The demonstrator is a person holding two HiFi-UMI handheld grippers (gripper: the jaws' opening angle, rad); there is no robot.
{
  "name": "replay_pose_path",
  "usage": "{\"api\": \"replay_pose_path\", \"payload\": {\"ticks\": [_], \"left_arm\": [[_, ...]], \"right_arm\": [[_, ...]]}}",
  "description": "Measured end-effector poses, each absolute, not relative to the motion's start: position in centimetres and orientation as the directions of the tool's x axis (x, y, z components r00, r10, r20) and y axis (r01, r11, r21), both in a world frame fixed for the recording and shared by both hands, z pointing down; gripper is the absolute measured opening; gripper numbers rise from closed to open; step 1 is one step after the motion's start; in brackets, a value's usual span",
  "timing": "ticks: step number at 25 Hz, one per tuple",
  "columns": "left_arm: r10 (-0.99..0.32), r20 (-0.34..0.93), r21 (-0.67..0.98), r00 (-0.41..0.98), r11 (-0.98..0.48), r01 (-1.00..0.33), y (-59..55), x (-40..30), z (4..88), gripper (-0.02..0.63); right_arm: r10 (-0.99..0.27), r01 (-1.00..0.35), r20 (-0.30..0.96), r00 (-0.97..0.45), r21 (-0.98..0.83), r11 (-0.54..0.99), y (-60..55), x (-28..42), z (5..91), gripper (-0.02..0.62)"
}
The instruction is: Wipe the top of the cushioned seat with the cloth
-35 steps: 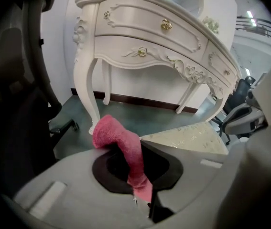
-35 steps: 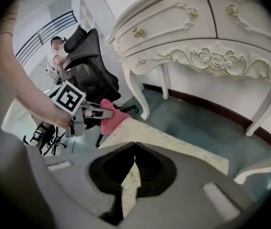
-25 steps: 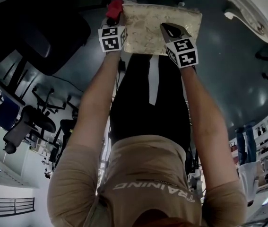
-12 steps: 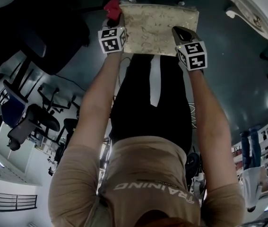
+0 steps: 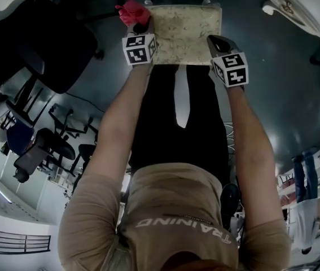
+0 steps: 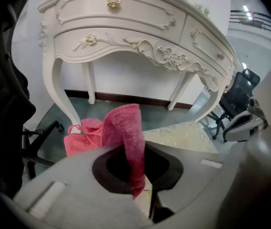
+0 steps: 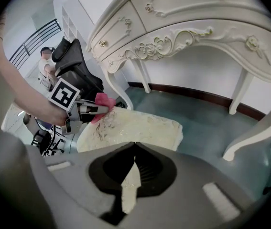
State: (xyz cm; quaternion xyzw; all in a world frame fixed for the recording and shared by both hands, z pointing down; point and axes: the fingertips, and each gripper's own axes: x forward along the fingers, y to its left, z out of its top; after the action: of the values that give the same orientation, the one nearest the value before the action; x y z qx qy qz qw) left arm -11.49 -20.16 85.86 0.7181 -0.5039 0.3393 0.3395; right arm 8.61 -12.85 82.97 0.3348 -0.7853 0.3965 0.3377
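Left fingers (image 6: 163, 170) pinch the cloth (image 6: 125, 132) at the seat (image 6: 185, 135) corner; right fingers (image 7: 150, 168) closed, empty

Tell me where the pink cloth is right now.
In the head view the pink cloth sits upper left, clamped in the left tongs at the far left corner of the cushioned seat, near the white dressing table.

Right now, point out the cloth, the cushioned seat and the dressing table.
cloth (image 6: 124, 125), left gripper view, its raised middle fold.
cushioned seat (image 7: 140, 128), right gripper view, its top.
dressing table (image 6: 125, 15), left gripper view, upper drawer front.
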Motion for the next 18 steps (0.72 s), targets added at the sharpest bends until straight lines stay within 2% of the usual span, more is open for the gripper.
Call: {"api": "replay_pose_path", "payload": {"ticks": [18], "left_arm": [[-0.424, 0.766, 0.324, 0.483, -0.395, -0.86, -19.4, 9.2, 86.2, 0.032]], "right_arm": [[-0.292, -0.809, 0.789, -0.54, -0.392, 0.439, -10.4, 18.0, 84.1, 0.004]]}}
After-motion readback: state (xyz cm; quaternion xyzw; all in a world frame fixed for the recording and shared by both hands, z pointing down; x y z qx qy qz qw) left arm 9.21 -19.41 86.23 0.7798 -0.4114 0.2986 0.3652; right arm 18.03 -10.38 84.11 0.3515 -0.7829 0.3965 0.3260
